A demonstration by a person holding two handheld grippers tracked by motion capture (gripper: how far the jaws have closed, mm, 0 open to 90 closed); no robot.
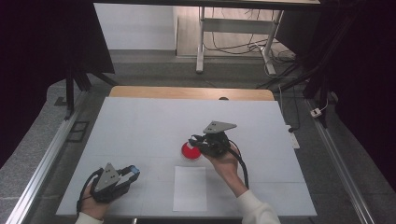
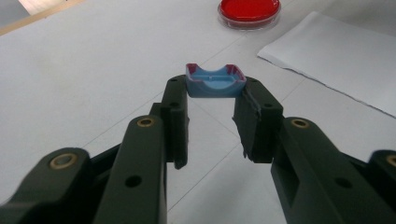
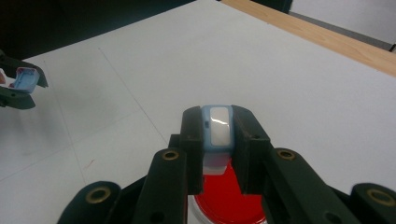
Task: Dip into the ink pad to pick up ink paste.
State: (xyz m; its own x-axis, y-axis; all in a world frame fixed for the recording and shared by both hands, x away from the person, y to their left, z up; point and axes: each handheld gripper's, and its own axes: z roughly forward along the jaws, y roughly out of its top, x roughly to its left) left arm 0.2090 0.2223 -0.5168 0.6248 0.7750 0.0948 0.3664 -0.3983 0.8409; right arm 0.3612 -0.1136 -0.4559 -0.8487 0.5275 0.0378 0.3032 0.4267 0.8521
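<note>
The white table (image 1: 140, 126) spreads wide and mostly bare, a wooden strip (image 1: 191, 92) along its far edge and a sheet of white paper (image 1: 190, 188) near the person's side, just in front of a red dish (image 1: 188, 151). The right gripper (image 3: 217, 140) hangs directly over that dish, its 2 jaws closed on a small pale blue stamp-like piece (image 3: 218, 127) with a whitish face. Well to the left, near the front edge, the left gripper (image 2: 212, 100) rests low, jaws clamped on a blue cap (image 2: 215, 81) with reddish rims. The step looks like inking the piece in the dish: lowering it straight and level, with light pressure, should wet the face evenly without tipping the dish. Open room lies on every side, and the paper sits close for a print.
</note>
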